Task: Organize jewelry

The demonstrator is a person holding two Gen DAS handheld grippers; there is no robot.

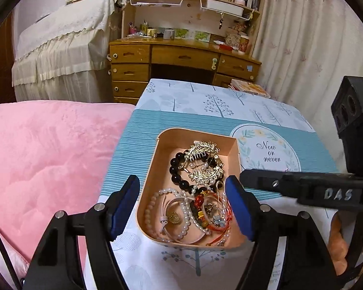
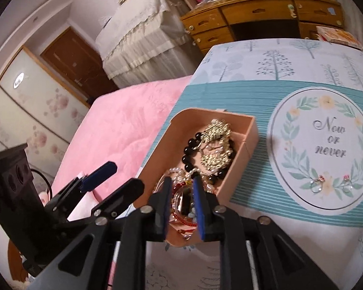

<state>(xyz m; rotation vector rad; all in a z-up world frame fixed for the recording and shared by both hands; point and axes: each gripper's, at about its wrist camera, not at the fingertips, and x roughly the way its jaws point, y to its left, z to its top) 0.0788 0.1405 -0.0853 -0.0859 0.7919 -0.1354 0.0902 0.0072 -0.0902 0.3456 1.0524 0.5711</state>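
Note:
A peach tray on the table holds a black bead bracelet, gold hair combs, pearl strands and a red cord bracelet. My left gripper is open wide, its blue pads on either side of the tray's near half, with nothing gripped. My right gripper hovers over the tray's near end; its pads stand a narrow gap apart and hold nothing. From the side its tip sits by the tray's right wall. Two rings lie on the cloth's round emblem.
The table carries a blue and white tree-print cloth. A pink plush blanket lies against its left side. A book rests at the far right corner. Behind stand a wooden desk and a curtain.

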